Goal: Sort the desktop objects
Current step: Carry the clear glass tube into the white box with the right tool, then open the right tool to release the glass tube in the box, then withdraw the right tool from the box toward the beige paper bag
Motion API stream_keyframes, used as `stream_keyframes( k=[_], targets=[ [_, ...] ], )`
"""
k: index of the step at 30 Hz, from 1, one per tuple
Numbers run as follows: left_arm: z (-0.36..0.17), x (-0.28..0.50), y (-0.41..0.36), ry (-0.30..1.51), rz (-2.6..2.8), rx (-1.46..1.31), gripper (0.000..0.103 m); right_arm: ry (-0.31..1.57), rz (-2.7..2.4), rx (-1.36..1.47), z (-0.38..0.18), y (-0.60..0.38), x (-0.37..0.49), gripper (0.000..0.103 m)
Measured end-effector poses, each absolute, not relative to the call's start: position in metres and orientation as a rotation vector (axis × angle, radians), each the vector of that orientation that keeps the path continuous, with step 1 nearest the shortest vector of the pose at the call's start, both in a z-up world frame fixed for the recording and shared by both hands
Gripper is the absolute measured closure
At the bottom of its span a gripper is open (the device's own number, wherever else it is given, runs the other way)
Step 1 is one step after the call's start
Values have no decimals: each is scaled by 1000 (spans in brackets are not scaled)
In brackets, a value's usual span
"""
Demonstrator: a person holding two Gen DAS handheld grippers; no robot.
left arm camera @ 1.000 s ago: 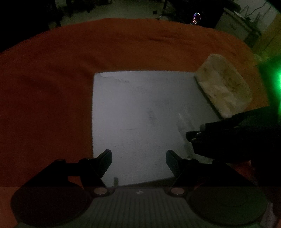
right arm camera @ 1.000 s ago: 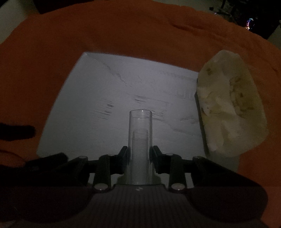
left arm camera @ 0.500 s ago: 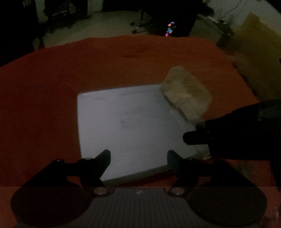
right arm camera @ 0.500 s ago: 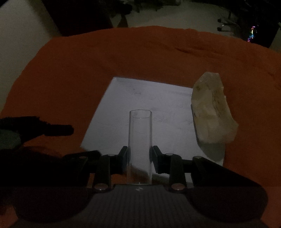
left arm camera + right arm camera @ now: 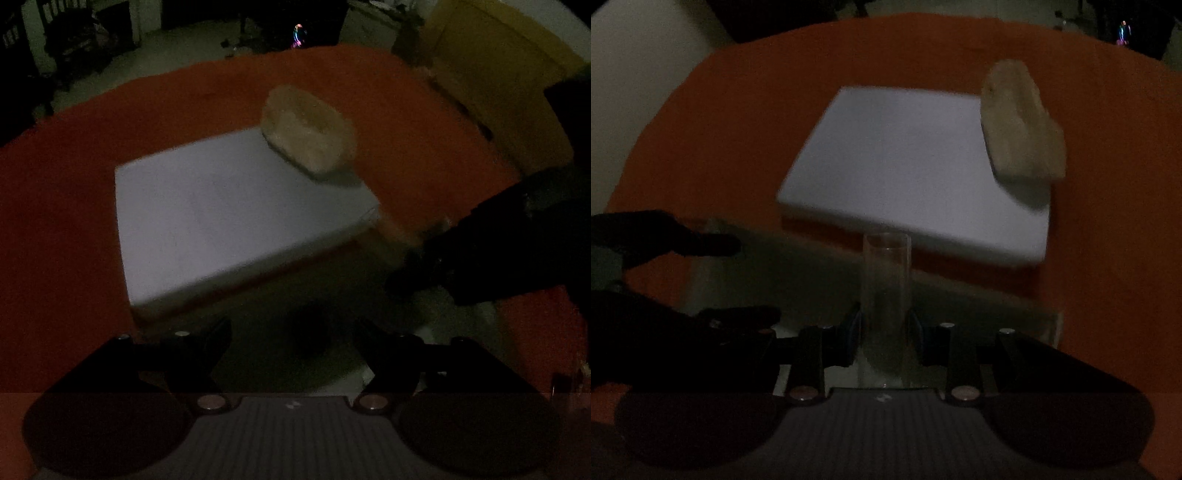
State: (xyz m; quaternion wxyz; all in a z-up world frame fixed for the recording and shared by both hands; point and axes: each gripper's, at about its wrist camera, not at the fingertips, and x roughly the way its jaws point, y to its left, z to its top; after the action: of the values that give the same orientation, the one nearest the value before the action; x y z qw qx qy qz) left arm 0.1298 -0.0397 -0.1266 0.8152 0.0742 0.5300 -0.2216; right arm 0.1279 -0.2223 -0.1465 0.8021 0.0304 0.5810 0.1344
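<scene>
Dim scene over a table draped in an orange cloth [image 5: 74, 221], seen from 2 wrist cameras. The right gripper [image 5: 884, 332] has its 2 fingers closed against the sides of a clear glass tube [image 5: 885, 295], which stands upright between them with its open mouth away from the camera; the tube looks empty, though the low light makes this hard to judge. The left gripper [image 5: 291, 332] holds nothing, its fingers [image 5: 210, 347] spread wide with a broad gap between the tips. Ahead of both tools lies a white square sheet [image 5: 229, 214], flat on the cloth; in the right wrist view [image 5: 912, 173] its near edge sits just beyond the tube mouth. A pale crumpled wad [image 5: 310, 133] (paper or plastic, the blur does not allow more) rests at the far right corner of the sheet, overlapping its edge and partly on the cloth; the right wrist view shows it at the same corner [image 5: 1021, 125]. Between the sheet and the 2 grippers runs a dark greenish band [image 5: 314, 295] whose nature cannot be told. The right tool appears in the left wrist view as a dark shape [image 5: 480, 251] entering from the right, and the left tool shows likewise [image 5: 665, 236] at the left of the right wrist view. Both views are motion-blurred.
</scene>
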Motion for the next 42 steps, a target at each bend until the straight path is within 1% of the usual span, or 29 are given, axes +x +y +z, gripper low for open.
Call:
stream_keyframes(
  k=[9, 12, 16, 28, 30, 31, 33, 34, 38, 42],
  targets=[
    [-164, 98, -33, 1163, -327, 77, 29, 1303, 224, 55, -195, -213, 78, 71],
    [-177, 93, -34, 1175, -289, 52, 23, 1327, 206, 52, -207, -212, 76, 71],
    [-189, 88, -34, 1219, -265, 45, 23, 1340, 196, 38, -218, -211, 76, 71],
    [-202, 93, -27, 1228, -239, 72, 23, 1383, 180, 23, -237, -215, 71, 70],
    [-203, 93, -27, 1232, -242, 76, 23, 1387, 173, 28, -239, -217, 71, 69],
    [-203, 93, -27, 1235, -246, 79, 22, 1385, 168, 35, -240, -219, 71, 64],
    [-203, 93, -28, 1236, -247, 83, 18, 1387, 165, 56, -240, -221, 71, 59],
    [-203, 94, -28, 1236, -248, 83, 18, 1386, 164, 68, -239, -223, 72, 58],
    [-199, 96, -26, 1229, -254, 68, 15, 1350, 167, 110, -223, -226, 78, 56],
    [-192, 97, -24, 1217, -259, 42, 11, 1273, 156, 172, -196, -234, 90, 55]
  ],
)
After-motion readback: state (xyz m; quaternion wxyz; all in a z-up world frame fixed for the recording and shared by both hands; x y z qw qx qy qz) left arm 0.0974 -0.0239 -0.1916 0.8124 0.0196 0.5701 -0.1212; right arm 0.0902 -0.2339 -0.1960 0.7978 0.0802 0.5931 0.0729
